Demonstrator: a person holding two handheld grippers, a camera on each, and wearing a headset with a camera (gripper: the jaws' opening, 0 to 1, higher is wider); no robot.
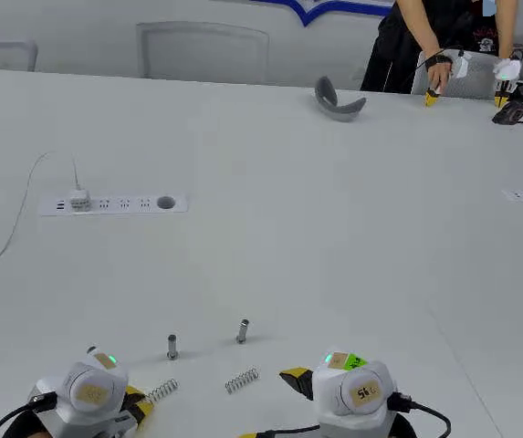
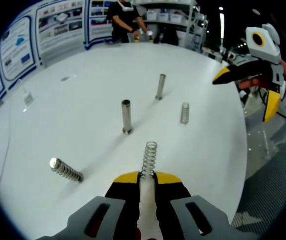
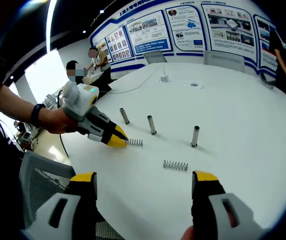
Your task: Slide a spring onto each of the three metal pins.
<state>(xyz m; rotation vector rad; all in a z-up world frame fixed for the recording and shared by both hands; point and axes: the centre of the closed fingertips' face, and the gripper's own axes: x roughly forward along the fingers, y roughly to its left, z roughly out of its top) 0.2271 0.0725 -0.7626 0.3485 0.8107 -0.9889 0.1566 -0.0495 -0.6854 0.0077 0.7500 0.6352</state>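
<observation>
Head view: the table (image 1: 334,228) carries all the work near its front edge; the items are listed from left to right.
Dressed pin (image 3: 124,116): it seems to stand at the far left and has coils around it, so one of three looks done.
Left gripper (image 2: 142,176): its jaws are closed on one end of a spring, and it is low over the table.
Held spring (image 2: 149,156): it sticks out straight ahead of the yellow tips, free end forward. Probably it is gripped at the end so that the open end can go over a pin top.
First bare pin (image 2: 127,116): it is upright, just beyond the held spring and nearly in line with it. It looks like the next target.
Second bare pin (image 2: 160,86): it is upright, further right, with nothing on it.
Loose spring (image 1: 242,380): it lies flat on the table in front of the second bare pin, apart from it, between the two grippers.
Right gripper (image 3: 145,176): its jaws are wide apart and hold nothing. It faces the loose spring, likely to take it for the last pin.
Risk: the held spring is soft and may bend aside if it meets the pin top off centre.
</observation>
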